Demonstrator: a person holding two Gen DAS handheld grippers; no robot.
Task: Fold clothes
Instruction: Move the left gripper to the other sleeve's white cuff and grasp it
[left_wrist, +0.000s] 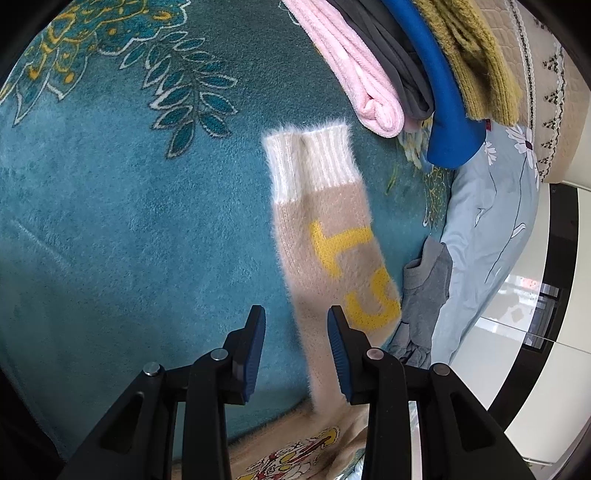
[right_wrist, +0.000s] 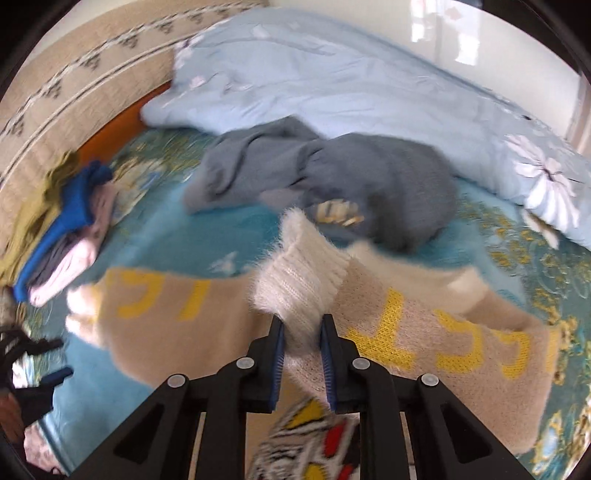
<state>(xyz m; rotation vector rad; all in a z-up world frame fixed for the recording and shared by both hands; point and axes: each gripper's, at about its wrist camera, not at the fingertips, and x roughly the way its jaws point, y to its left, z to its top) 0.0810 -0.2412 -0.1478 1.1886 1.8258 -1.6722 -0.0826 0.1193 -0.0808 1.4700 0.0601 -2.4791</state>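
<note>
Plush teal blanket (left_wrist: 110, 221); right claw (right_wrist: 301, 328) pinches fuzzy beige sweater's (right_wrist: 166, 332) ribbed cuff (right_wrist: 295, 280), left claw (left_wrist: 296, 314) open.

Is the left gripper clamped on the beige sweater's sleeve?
No: the left gripper stands open, its pads clear of the beige sleeve lying beyond them.

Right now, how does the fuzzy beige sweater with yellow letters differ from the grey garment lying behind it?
The fuzzy beige sweater is spread out, its white cuff pinched in the right gripper; the grey garment lies crumpled and untouched. The sweater carries yellow letters; the grey one looks plain. Both rest on the teal blanket.
</note>
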